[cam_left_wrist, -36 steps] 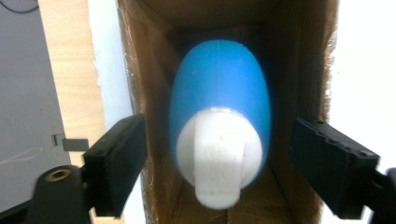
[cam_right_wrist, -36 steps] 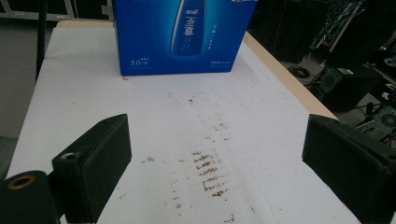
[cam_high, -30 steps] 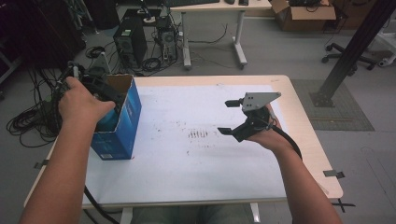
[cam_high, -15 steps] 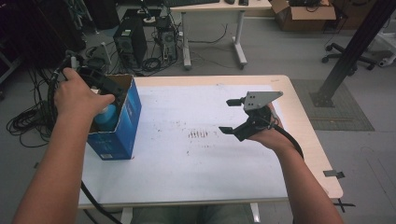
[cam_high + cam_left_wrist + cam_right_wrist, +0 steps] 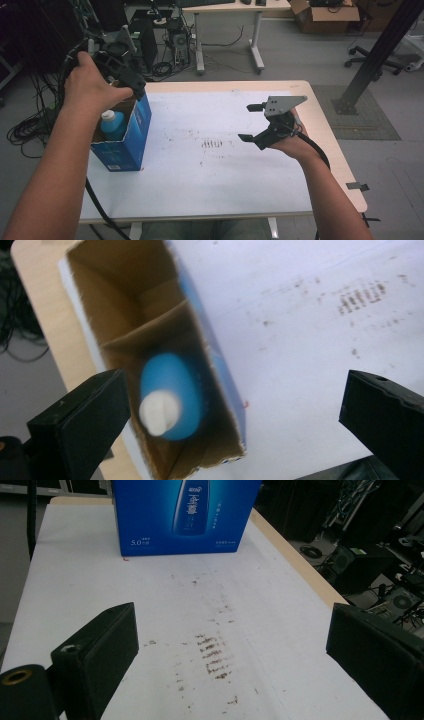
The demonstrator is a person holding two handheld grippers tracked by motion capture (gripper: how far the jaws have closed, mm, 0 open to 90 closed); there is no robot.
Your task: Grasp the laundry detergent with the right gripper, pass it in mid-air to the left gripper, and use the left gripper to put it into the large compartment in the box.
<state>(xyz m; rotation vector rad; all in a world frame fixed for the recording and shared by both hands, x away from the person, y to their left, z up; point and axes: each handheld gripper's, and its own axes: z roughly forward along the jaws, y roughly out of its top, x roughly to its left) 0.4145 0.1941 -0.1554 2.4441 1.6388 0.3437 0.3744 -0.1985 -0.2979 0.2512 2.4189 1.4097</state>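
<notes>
Blue bottle (image 5: 170, 395) stands inside the box (image 5: 131, 135), below the wide-open, empty left tongs (image 5: 131, 82); right tongs (image 5: 255, 122), open and empty, hover well apart from the box.

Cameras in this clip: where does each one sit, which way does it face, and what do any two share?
High view: above the person's side, looking forward and down on the table; both forearms, left claw, right claw.
Left gripper view: on the left claw, looking down into the box at the bottle.
Right gripper view: on the right claw, looking level across the table at the box.
All share the box.
</notes>
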